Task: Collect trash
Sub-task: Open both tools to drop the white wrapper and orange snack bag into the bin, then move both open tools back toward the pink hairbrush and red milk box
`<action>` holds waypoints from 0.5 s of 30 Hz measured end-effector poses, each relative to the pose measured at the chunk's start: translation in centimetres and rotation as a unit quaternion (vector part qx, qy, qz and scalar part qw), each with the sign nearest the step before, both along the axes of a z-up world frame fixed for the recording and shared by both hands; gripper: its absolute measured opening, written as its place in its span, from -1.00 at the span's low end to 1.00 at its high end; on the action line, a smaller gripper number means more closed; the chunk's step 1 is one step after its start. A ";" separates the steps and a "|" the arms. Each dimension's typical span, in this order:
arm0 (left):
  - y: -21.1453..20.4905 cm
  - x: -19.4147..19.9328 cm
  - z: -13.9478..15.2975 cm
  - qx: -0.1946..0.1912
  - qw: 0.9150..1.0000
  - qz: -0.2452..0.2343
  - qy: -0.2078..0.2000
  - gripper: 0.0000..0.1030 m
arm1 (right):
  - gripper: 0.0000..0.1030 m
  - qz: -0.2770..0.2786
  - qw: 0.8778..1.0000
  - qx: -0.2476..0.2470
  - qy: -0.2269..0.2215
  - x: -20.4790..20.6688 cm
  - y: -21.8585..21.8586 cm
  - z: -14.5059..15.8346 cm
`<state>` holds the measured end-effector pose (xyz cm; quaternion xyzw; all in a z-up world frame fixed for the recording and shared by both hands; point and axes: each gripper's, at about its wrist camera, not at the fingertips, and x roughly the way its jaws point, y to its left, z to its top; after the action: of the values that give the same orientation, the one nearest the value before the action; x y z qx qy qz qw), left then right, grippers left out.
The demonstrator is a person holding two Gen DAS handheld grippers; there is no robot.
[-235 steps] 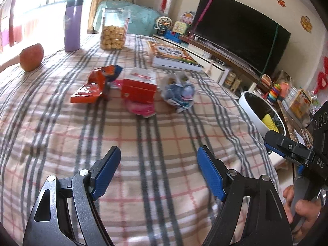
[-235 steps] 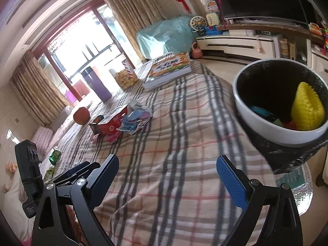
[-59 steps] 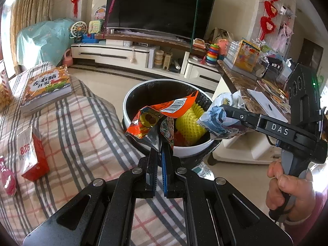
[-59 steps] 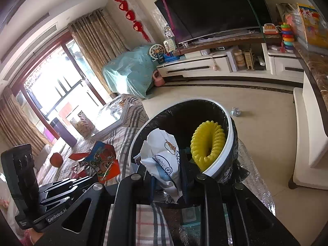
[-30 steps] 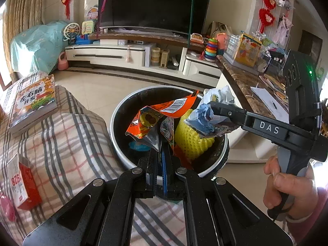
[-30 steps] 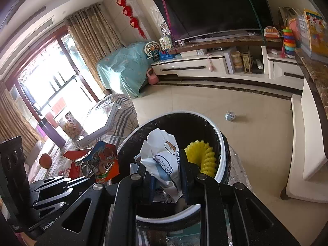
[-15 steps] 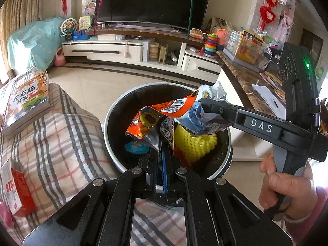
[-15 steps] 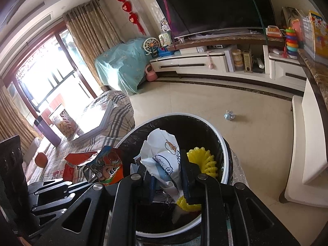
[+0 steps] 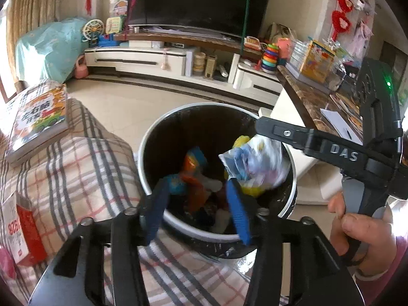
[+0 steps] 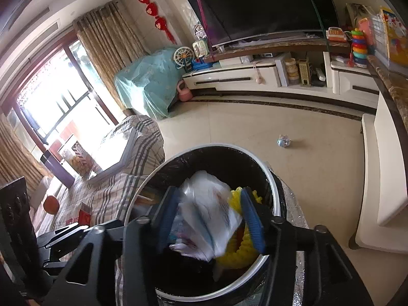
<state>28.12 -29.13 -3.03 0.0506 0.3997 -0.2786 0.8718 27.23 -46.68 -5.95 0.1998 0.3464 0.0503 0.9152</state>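
Plaid tabletop edge (image 9: 84, 163) touching bin rim (image 9: 153, 137).

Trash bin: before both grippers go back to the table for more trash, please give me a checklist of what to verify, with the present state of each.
1. Left gripper let go: ok. Its jaws have just been opening and nothing is pinched between them.
2. Orange wrapper inside the trash bin: ok, it is below the rim, blurred.
3. Right gripper let go: ok. Its jaws have just been opening; the white and blue wrapper is between them.
4. White and blue wrapper landed: cannot tell, it is blurred above the bin's contents.
5. Trash left on the table: not ok, the red box is there.
6. Floor clean: not ok, a small crumpled piece lies there.
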 end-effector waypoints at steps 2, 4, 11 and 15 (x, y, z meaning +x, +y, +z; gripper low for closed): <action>0.8 -0.3 -0.1 -0.005 1.000 0.007 0.002 -0.04 | 0.36 -0.004 1.000 0.003 -0.004 -0.3 -0.1 0.2; 1.6 -0.8 -0.2 -0.011 1.000 0.016 0.003 -0.01 | 0.52 -0.009 1.000 0.006 -0.008 -0.9 -0.1 0.2; 4.9 -3.1 0.0 -0.026 0.998 0.047 -0.013 0.25 | 0.87 -0.014 1.000 0.011 -0.019 -3.0 0.5 0.7; 6.8 -4.4 0.2 -0.032 0.997 0.069 -0.023 0.41 | 0.93 -0.013 0.999 0.003 -0.029 -4.5 1.5 1.2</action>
<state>23.70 -22.29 -2.87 0.0018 0.3733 -0.2293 0.8989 22.70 -45.14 -4.78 0.2056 0.3169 0.0451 0.9248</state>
